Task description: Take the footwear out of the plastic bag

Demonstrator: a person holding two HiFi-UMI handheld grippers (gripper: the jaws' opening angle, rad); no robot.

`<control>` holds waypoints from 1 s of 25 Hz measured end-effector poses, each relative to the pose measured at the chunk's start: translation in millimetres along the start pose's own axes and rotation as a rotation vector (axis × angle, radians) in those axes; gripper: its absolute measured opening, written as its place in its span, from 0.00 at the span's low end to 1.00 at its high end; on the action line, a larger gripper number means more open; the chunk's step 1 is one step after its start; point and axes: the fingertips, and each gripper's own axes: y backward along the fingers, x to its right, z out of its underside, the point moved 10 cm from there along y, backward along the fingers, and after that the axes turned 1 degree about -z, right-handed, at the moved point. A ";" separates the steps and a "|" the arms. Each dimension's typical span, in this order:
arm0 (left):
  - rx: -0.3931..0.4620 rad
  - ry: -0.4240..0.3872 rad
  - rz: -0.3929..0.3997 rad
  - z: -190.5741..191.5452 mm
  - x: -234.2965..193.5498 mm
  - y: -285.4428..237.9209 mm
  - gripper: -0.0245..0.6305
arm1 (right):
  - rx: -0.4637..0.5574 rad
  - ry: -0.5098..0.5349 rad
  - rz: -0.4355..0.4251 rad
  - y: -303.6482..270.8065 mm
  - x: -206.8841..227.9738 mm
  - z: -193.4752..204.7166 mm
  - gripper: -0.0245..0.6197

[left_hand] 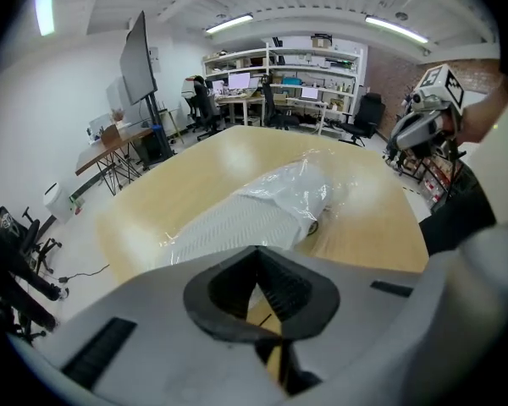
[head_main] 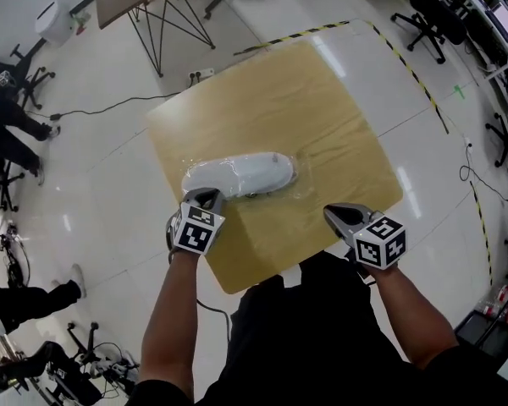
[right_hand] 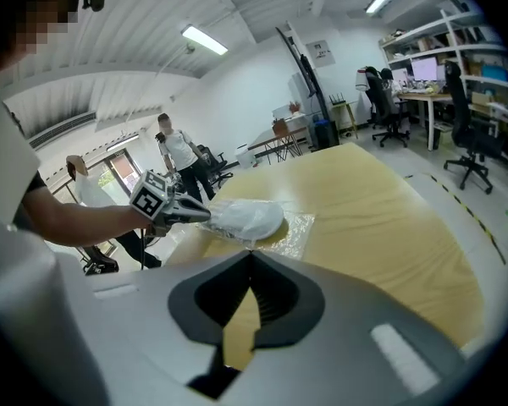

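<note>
1. left tongs (head_main: pixel 205 200) are closed, jaws together; their tips sit at the left end of the clear plastic bag (head_main: pixel 303 186); the left gripper view shows no film caught between the jaws, only the bag just ahead of them
2. the white shoe (head_main: pixel 241 174) is inside the bag, lying lengthwise on the wooden desk (head_main: pixel 322 108), in its near left part; crinkled film spreads flat past the shoe's right end
3. right tongs (head_main: pixel 339 218) are closed with nothing between the jaws; they are over the desk's near right edge, well apart from bag and shoe
</note>
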 end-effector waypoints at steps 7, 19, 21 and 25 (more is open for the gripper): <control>0.069 0.003 0.020 -3.5 -1.7 20.8 0.05 | -0.011 0.094 -0.005 -38.8 25.8 -36.3 0.04; -0.117 -0.448 0.177 -46.9 6.9 -30.0 0.23 | -0.181 0.438 0.007 -150.8 95.6 -105.0 0.18; -0.107 -0.405 0.200 -46.9 7.5 -34.4 0.22 | -0.212 0.445 -0.015 -163.2 101.1 -107.2 0.25; -0.067 -0.342 0.196 -41.2 4.5 -33.7 0.20 | -0.239 0.460 -0.028 -177.8 104.9 -109.5 0.23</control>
